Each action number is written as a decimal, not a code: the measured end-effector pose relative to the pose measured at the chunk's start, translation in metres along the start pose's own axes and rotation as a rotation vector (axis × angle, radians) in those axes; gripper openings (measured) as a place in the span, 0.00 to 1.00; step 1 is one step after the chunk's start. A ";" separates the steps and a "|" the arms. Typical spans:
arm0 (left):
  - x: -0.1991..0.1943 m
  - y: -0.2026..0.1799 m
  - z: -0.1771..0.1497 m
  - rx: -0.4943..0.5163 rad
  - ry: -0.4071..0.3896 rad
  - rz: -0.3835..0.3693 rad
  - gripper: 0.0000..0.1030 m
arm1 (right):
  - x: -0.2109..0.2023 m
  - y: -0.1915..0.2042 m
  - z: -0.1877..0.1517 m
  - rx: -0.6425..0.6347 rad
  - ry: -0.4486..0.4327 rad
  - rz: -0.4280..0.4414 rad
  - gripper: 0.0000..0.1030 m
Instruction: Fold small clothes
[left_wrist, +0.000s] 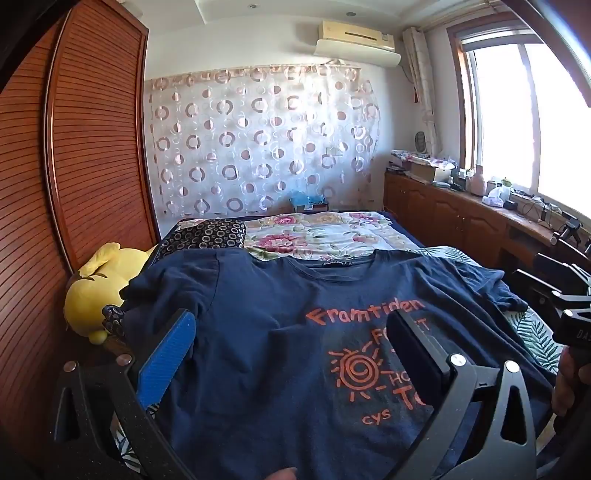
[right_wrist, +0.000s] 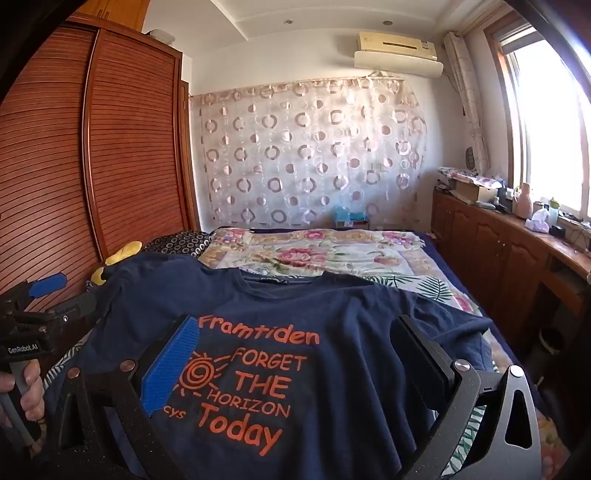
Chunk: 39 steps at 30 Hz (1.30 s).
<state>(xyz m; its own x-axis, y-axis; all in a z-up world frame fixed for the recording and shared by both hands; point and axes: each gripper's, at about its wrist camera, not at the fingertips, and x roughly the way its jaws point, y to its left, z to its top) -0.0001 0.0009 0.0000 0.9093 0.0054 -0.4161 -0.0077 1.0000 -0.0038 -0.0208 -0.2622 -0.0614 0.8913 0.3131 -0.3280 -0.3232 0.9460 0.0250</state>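
The left gripper (left_wrist: 291, 332) and right gripper (right_wrist: 299, 339) both hang with jaws spread wide, gripping nothing, above a navy T-shirt (left_wrist: 266, 332) spread flat, print up, on the bed (right_wrist: 314, 254). A yellow plush toy (left_wrist: 96, 291) lies at nine o'clock; the floral quilt (left_wrist: 317, 232) at twelve.

A louvred reddish-brown wardrobe (right_wrist: 92, 155) fills the left wall, and a sheer curtain (right_wrist: 314, 155) patterned with rings hangs across the white far wall under a wall-mounted air conditioner (right_wrist: 397, 55). Bright daylight pours through the window (right_wrist: 550, 125) on the right, above a long run of low wooden cabinets (right_wrist: 491, 243) whose top is crowded with small items. A bed with a floral bedspread (right_wrist: 314, 254) occupies the middle of the room, beneath a white ceiling with recessed lights.
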 end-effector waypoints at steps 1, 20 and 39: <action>0.000 0.000 0.000 0.009 0.001 0.003 1.00 | 0.000 0.000 0.000 0.002 0.004 0.001 1.00; 0.000 -0.005 -0.003 0.022 0.010 0.007 1.00 | -0.001 0.003 0.000 0.007 0.011 0.002 1.00; 0.003 -0.005 -0.007 0.009 0.013 0.012 1.00 | 0.000 0.001 -0.001 0.011 0.013 0.002 1.00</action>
<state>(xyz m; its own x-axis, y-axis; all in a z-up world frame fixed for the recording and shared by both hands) -0.0007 -0.0038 -0.0079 0.9038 0.0172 -0.4275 -0.0149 0.9998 0.0089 -0.0218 -0.2609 -0.0626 0.8863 0.3142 -0.3403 -0.3216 0.9462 0.0360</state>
